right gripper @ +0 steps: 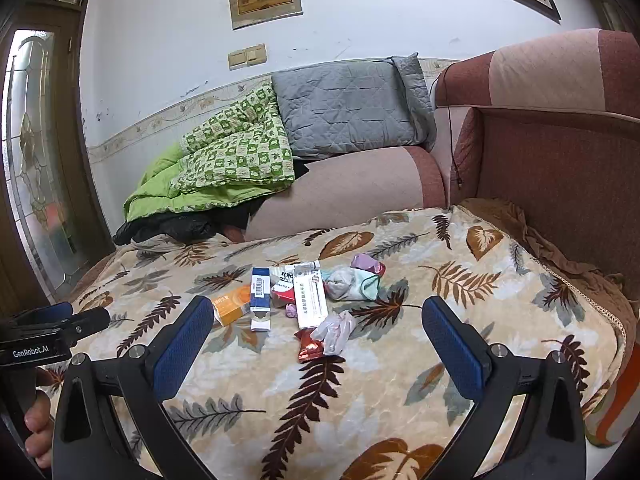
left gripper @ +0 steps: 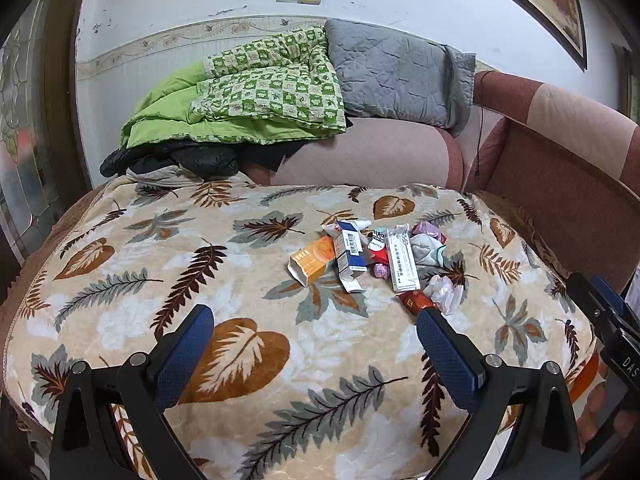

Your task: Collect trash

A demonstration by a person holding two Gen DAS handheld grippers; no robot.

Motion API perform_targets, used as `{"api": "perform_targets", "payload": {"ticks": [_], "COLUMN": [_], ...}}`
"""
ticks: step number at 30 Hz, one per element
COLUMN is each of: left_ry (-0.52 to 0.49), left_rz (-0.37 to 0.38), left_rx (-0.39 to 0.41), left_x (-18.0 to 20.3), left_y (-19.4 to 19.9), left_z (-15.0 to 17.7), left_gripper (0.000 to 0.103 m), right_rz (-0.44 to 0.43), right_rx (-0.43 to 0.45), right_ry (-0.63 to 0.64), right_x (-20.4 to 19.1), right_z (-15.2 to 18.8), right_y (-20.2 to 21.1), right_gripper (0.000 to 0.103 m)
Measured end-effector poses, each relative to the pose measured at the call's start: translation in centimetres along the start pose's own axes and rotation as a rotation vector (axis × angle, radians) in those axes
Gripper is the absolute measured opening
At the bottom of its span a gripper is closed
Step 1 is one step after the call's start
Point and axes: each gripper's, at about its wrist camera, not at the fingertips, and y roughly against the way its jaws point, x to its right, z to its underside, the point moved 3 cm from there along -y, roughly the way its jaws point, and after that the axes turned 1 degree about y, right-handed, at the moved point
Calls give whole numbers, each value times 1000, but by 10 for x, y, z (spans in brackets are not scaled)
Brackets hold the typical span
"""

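Nearest me, both claws hang spread and empty: left gripper [left gripper: 314, 326], right gripper [right gripper: 316, 318]. Beyond them, trash sits mid leaf blanket [right gripper: 400, 392]: red wrapper [right gripper: 308, 347] and crumpled plastic [right gripper: 335, 331] first, probably light, limp, slippery, so pinch the bunched middle. Farther back, white box [right gripper: 310, 300], blue box [right gripper: 260, 300], orange box [right gripper: 231, 308]: likely empty card, crushable, so grip across the narrow faces.

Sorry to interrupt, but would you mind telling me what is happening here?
A person holds two blue-padded grippers over a leaf-patterned blanket to collect trash. Both the left gripper and the right gripper are open and empty. The litter lies untouched: an orange carton, a blue-and-white box, a long white box and a red wrapper.
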Motion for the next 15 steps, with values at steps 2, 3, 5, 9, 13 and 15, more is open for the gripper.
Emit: {"api": "perform_targets", "payload": {"ticks": [2,3,5,9,13,15], "left_ry": [0,1,0,0,1,0], "left_rz": [0,0,1,0,0,-1], "left_rx": [0,1,1,1,1,2], "left_x": [0,1,1,0,0,1], "left_y": [0,0,-1,0,0,0], "left_z": [0,0,0,0,1,1], "left_gripper": [102,102,102,102,102,102], "right_rz": [4,4,2,4,6,5], "right_rx": [3,3,2,3,4,2], "right_ry": [-4,-3,-4,-1,-3,-2], "right_x": [1,1,1,0,-1,-1], "right_z": [0,0,1,1,2,1], "right_y": [-1,-2,-3,-1,-2,-2], "right_gripper": [103,103,103,103,103,103]}}
